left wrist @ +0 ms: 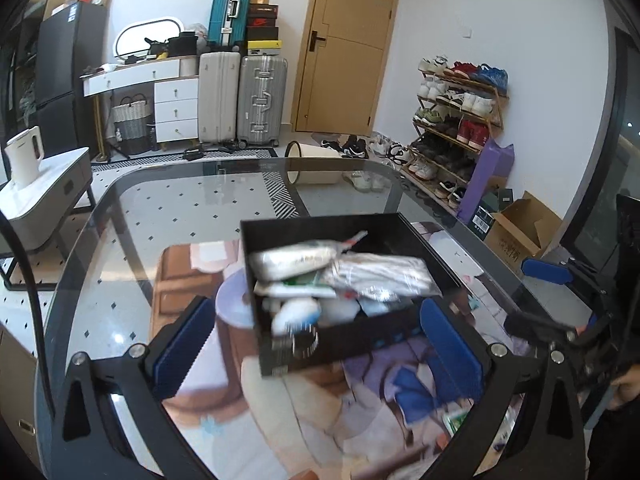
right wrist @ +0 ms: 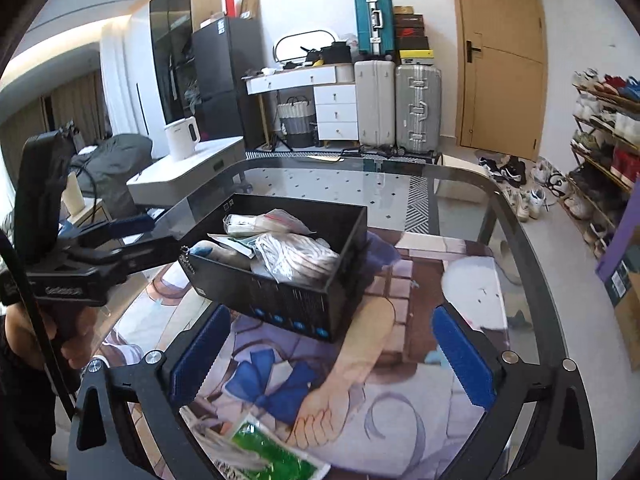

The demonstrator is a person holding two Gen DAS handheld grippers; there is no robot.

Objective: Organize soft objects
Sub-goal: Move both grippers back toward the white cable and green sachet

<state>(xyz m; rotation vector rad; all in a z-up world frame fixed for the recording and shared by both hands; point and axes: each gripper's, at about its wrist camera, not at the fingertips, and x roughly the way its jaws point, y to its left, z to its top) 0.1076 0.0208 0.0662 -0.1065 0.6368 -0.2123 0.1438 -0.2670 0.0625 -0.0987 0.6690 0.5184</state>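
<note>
A black open box [left wrist: 336,344] [right wrist: 280,300] stands on the glass table, full of soft packets: clear bags with white items [left wrist: 376,276] [right wrist: 296,256] and a plush toy with a keychain [left wrist: 296,316] [right wrist: 212,252]. My left gripper [left wrist: 316,340] is open, its blue pads on either side of the box's near wall. In the right wrist view the left gripper [right wrist: 132,232] reaches to the box's left corner. My right gripper [right wrist: 328,352] is open and empty, just in front of the box. A green and white packet [right wrist: 268,452] lies on the mat below it.
The printed mat [right wrist: 360,400] covers the near part of the glass table [left wrist: 180,200]. The right gripper shows at the right edge of the left wrist view [left wrist: 560,300]. Beyond the table are suitcases, a white side table with a kettle [right wrist: 184,136], and a shoe rack.
</note>
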